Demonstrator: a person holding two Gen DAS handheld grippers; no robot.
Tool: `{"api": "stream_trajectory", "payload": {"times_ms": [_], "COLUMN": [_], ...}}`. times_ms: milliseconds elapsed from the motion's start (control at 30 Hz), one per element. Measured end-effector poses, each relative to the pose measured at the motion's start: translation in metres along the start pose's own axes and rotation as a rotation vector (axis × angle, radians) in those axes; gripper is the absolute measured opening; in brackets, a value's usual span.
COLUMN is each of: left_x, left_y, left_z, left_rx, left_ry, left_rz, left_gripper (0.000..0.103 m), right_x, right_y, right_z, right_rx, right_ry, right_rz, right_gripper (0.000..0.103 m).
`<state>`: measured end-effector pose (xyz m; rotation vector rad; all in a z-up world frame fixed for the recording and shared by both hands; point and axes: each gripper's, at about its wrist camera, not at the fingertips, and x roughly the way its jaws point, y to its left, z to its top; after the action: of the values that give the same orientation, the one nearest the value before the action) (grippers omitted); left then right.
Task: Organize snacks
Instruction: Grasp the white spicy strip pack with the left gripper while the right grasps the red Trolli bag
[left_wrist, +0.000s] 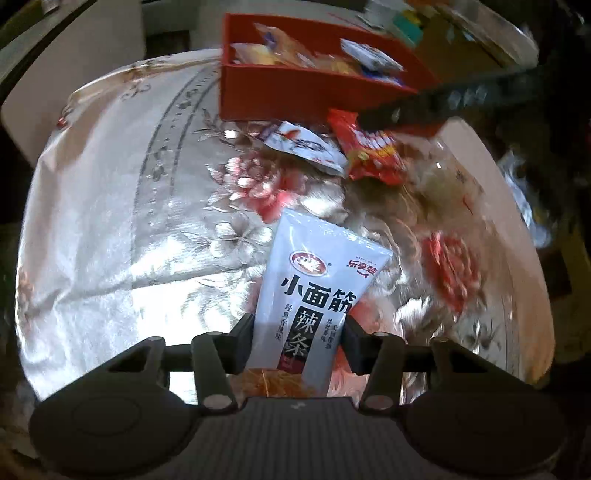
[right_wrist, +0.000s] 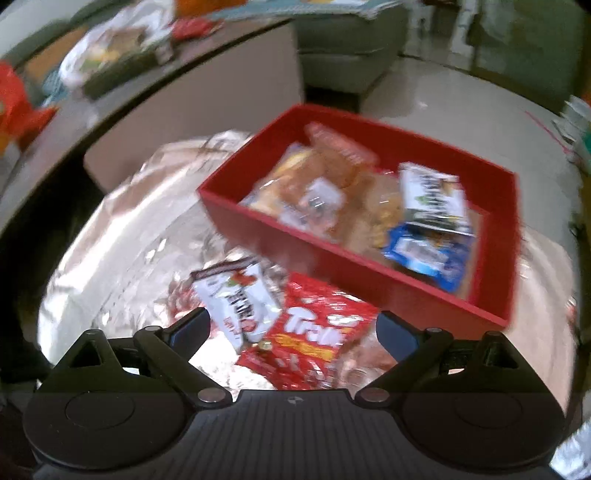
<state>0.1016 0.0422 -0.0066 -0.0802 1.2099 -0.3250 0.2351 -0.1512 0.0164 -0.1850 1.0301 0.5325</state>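
Two loose packets lie under your spread right tool (right_wrist: 293, 332); your left tool (left_wrist: 299, 345) pinches the white packet (left_wrist: 317, 291) low, so it may swing loose.

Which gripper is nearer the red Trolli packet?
Right. The right gripper hangs open just over the red Trolli packet, which lies between its fingers. The left gripper is shut on a white packet, well short of the red one.
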Motion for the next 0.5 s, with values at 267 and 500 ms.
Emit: {"api": "stream_trajectory", "payload": {"times_ms": [267, 500], "left_x": [0.009, 0.018], "left_y": [0.015, 0.004], "left_z": [0.003, 0.007], "left_rx": [-0.097, -0.041], "left_ry": [0.01, 0.003], "left_rz": [-0.044, -0.011], "left_gripper": [0.041, 0.041], "right_x": [0.026, 0.058], "right_y": [-0.008, -0.021], "right_z": [0.006, -0.008], "right_rx": [0.108, 0.247], "right_ry": [0.065, 0.112], "right_rz": [-0.02, -0.086], "right_gripper": [0.099, 0.099]}}
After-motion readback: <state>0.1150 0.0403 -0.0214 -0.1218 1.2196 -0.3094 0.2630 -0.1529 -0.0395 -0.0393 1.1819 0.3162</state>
